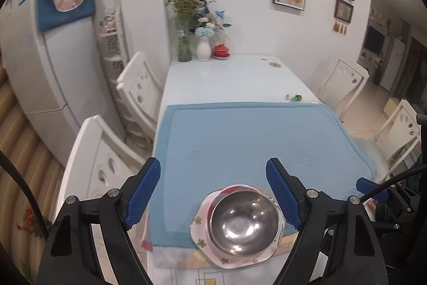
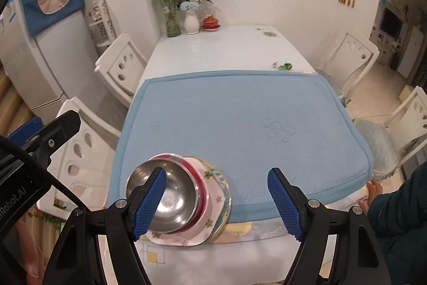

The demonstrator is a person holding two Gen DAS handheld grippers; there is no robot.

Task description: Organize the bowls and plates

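**Stacked dishes sit at the near edge, both grippers empty above them**

Your left gripper [image 1: 213, 194] hangs over the near end of the desk [image 1: 221, 76] with its blue fingers [image 1: 144, 194] spread wide and nothing between them. Directly below that gap sits the steel bowl [image 1: 245, 223], nested on a red-rimmed dish and resting on the floral plate [image 1: 200, 229]. The stack straddles the near border of the light blue mat [image 1: 240, 138], partly on the mat and partly on the patterned desk cover in front of it.

Your right gripper [image 2: 217, 202] is also wide apart and holds nothing. From its camera the steel bowl [image 2: 170, 196] lies low and to the left, with the left blue finger [image 2: 149, 205] crossing in front of the bowl's rim; whether it touches the bowl cannot be told. The floral plate [image 2: 213, 205] shows beneath the bowl, with at least one more plate edge under it on the right side.

At the far end of the desk stand a green glass vase [image 1: 184, 50], a white vase [image 1: 203, 48] and a red lidded cup [image 1: 221, 50], well apart from the stack. White chairs [image 1: 138, 87] flank the desk.
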